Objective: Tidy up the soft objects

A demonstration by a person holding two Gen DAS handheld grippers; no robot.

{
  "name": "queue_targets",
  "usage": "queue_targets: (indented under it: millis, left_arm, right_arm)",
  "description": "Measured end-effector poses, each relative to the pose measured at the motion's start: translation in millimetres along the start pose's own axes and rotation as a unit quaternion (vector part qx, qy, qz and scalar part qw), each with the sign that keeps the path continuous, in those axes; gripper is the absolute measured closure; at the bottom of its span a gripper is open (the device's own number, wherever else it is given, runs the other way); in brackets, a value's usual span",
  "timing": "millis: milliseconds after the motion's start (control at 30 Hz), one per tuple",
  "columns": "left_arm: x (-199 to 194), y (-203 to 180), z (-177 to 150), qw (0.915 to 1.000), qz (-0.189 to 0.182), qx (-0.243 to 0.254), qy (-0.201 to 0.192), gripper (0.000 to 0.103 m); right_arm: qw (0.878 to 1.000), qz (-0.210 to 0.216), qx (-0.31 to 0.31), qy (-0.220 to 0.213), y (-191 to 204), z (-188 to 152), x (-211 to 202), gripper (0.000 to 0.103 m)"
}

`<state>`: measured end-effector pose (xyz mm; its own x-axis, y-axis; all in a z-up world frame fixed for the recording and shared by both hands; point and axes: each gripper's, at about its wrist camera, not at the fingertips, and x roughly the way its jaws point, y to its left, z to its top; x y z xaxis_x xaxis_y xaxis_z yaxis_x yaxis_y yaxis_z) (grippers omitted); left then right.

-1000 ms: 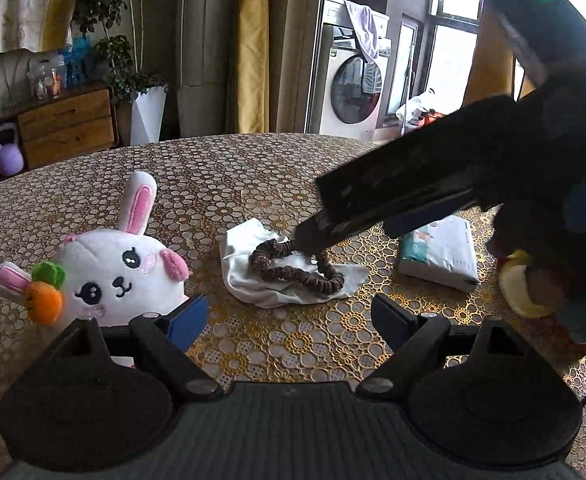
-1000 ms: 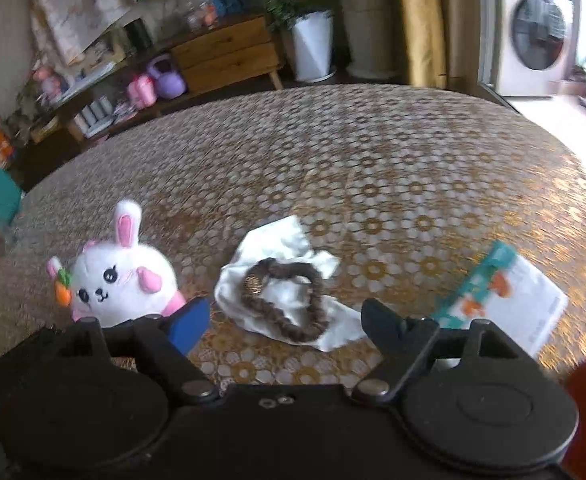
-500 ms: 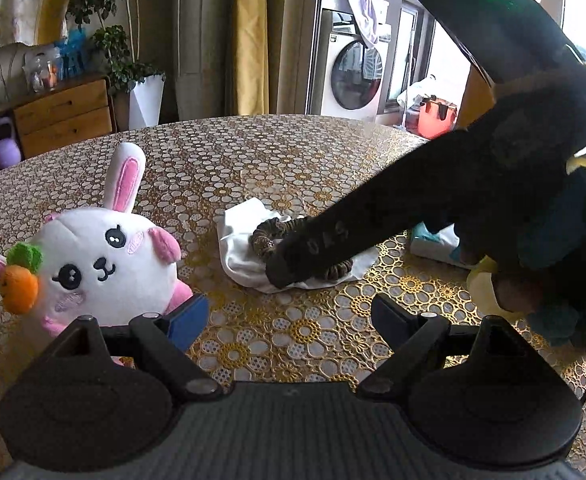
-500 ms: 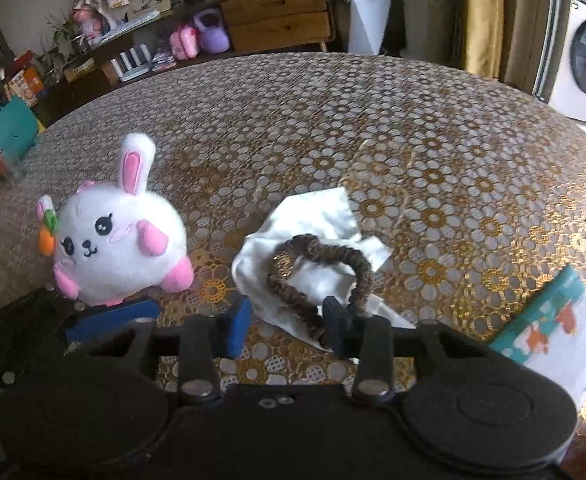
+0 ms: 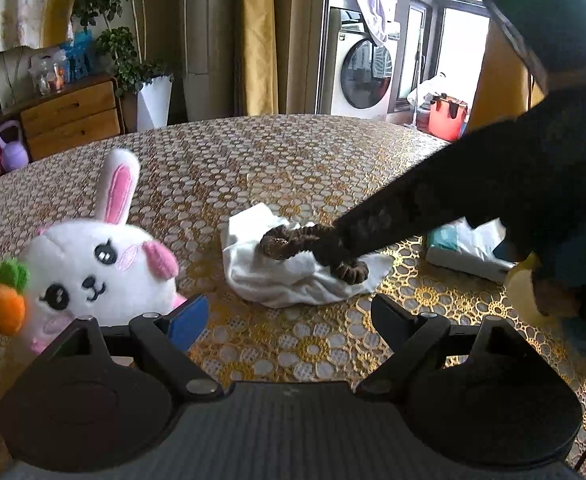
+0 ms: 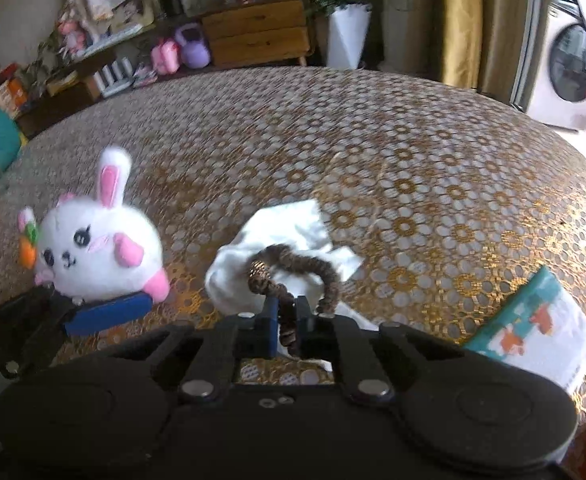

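At the lower centre of the right wrist view, the right gripper (image 6: 284, 322) has just been closing and now pinches the near side of a brown hair scrunchie (image 6: 293, 264) between its blue pads. The scrunchie lies on a crumpled white cloth (image 6: 289, 224) in the middle of a round table (image 6: 413, 128) covered in gold lace. To do this step well, the lift probably needs to go straight up and slowly, so the scrunchie comes free without dragging the cloth along. The left gripper (image 5: 289, 316), along the bottom of the left wrist view, stands wide open and holds nothing. A white plush rabbit (image 5: 93, 268) sits just beside its left finger. The left view shows the right gripper from the side, reaching in from the right with the scrunchie bunched at its tip. The right view alone shows the pads shut on the band and the whole tissue pack (image 6: 541, 320) at the right edge.
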<state>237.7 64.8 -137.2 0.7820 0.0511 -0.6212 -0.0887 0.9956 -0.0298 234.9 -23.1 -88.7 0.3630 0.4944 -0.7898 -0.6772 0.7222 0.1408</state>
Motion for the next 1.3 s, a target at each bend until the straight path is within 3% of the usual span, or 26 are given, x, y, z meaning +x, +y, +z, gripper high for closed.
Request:
queue_targets:
  millis: [300,533,800,867,900,967,1000,1300]
  left_arm:
    - [24.7,-16.5,24.7,0.9998,0.011,0.018,-0.005,0.014]
    - [53.7,-17.5,33.2,0.9996,0.018,0.009,0.022,0.014]
    - [64.4,-16.7,28.8,0.9987,0.034,0.018,0.032,0.046]
    - [62.9,-16.8,27.6,0.9989,0.031,0.022,0.027,0.058]
    - [62.3,-17.4,27.1,0.9989,0.032,0.025,0.025,0.069]
    - [61.0,-18.7,26.5,0.9987,0.034,0.028,0.024,0.076]
    - [59.7,-18.8,26.2,0.9988,0.033,0.028,0.023,0.085]
    - [35.0,-15.2,32.8,0.9998,0.012,0.004,0.017,0.09]
  right_arm:
    - [0.996,-0.03,0.063,-0.048,-39.9,7.5,-21.1,0.096]
    - [0.993,-0.032,0.101,-0.054,-63.1,0.7,-22.8,0.097]
    - [0.992,-0.018,0.109,-0.059,-63.4,-6.3,-22.1,0.097]
    - [0.992,-0.016,0.111,-0.06,-63.4,-8.0,-22.5,0.097]
    - [0.992,-0.015,0.112,-0.06,-63.0,-8.9,-22.8,0.097]
    - [0.992,-0.015,0.113,-0.06,-61.8,-10.8,-23.5,0.097]
    - [0.992,-0.014,0.114,-0.059,-61.6,-12.0,-23.8,0.097]
    - [0.988,-0.001,0.127,-0.084,-55.9,-22.7,-51.4,0.097]
